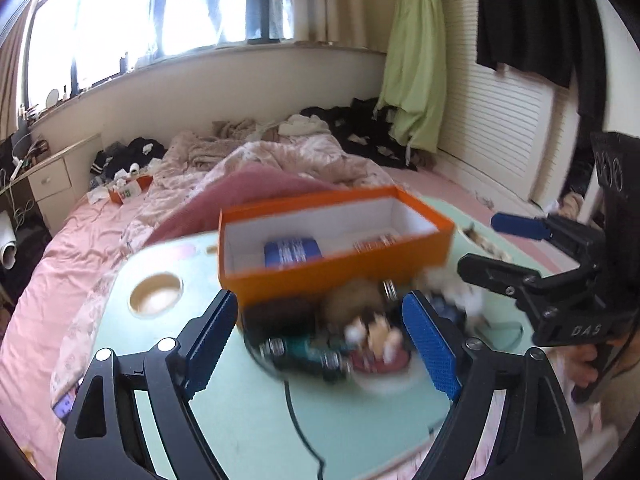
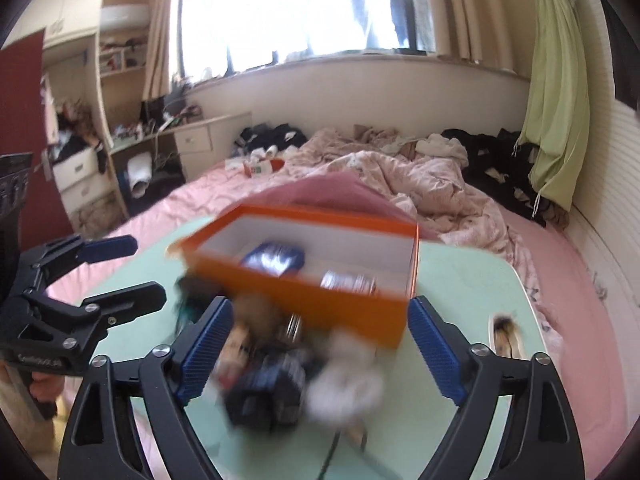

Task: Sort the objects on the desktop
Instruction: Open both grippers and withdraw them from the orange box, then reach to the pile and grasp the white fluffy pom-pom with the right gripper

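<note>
left claw point(image 1: 320, 340): nearest the lens in the left view, jaws wide apart, nothing between the blue pads point(image 1: 210, 344); it hangs over the near edge of the pile.
cup hole point(image 1: 156, 290): round recess at the left of the green table point(image 1: 248, 412), well apart from the clutter; keep small things from rolling into it.
pile point(image 1: 340, 336): blurred heap in front of the box, touching its near wall; a brown fuzzy lump, a teal item, small figures on a red dish, something white at the right. too smeared to name each.
cable point(image 1: 298, 416): dark cord running from the pile toward the near edge; judged a snag risk, so lift clear of it.
box point(image 1: 332, 248): orange, open, white inside, at the far side of the table; a blue item point(image 1: 292, 254) and a striped one already lie in it.
right claw point(image 2: 320, 344): jaws also wide, holding nothing, poised above the dark and white things point(image 2: 344, 388) of the same pile.
step in hand: likely choosing one item to pick. slow down first, since both views are blurred; take an outer piece, one claw at a time, so the two do not collide over the heap.
drop: carry over the near wall, release low in a free part of the box.
</note>
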Demonstrator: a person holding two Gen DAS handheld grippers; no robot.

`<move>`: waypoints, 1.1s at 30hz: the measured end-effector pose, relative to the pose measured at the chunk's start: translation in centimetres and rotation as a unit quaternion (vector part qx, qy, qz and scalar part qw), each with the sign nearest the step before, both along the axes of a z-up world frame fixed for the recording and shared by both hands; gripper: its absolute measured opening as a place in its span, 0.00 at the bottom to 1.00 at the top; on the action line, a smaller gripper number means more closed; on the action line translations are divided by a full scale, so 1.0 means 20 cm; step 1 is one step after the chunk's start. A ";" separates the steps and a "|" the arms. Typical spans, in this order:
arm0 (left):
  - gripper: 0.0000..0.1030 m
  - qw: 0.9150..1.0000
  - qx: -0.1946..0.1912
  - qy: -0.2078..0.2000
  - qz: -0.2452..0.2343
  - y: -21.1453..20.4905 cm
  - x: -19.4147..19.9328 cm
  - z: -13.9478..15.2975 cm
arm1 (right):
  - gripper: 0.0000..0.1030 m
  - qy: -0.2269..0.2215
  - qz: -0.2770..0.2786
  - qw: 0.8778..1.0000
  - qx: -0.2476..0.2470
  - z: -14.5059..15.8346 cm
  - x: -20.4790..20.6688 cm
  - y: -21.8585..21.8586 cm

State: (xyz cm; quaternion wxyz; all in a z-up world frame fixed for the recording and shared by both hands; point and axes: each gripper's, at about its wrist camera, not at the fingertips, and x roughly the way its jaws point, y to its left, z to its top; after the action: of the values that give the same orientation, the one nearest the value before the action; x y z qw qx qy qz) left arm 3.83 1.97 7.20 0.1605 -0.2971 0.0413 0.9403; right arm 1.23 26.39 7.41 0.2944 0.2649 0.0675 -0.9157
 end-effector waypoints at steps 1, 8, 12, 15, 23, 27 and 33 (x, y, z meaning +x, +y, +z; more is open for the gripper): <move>0.82 1.000 -0.001 -0.010 -0.002 -0.01 0.04 -0.05 | 0.91 -0.005 0.005 1.000 0.010 -0.03 0.05 0.01; 0.82 0.998 -0.030 -0.058 0.021 0.02 0.10 -0.26 | 0.91 -0.058 0.008 0.995 0.083 -0.26 0.20 -0.02; 0.84 0.997 -0.013 -0.070 0.034 0.03 0.10 -0.33 | 0.92 -0.094 0.003 0.991 0.094 -0.34 0.15 -0.04; 0.89 0.997 -0.012 -0.061 0.038 0.02 0.11 -0.35 | 1.00 -0.108 -0.007 0.991 0.078 -0.37 0.12 0.00; 1.00 0.998 -0.005 -0.044 0.042 -0.02 0.11 -0.37 | 1.00 -0.106 -0.005 0.991 0.080 -0.38 0.11 0.00; 1.00 0.998 -0.005 -0.043 0.041 -0.02 0.10 -0.38 | 1.00 -0.107 -0.004 0.991 0.080 -0.38 0.11 0.00; 1.00 0.998 -0.004 -0.043 0.041 -0.03 0.10 -0.38 | 1.00 -0.107 -0.004 0.991 0.080 -0.37 0.11 0.00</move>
State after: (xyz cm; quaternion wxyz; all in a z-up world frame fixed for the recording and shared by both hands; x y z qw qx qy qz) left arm 5.83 1.47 -0.34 0.1223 -0.3390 0.0264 0.9324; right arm 3.43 26.44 -0.06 0.2735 0.3843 0.1078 -0.8751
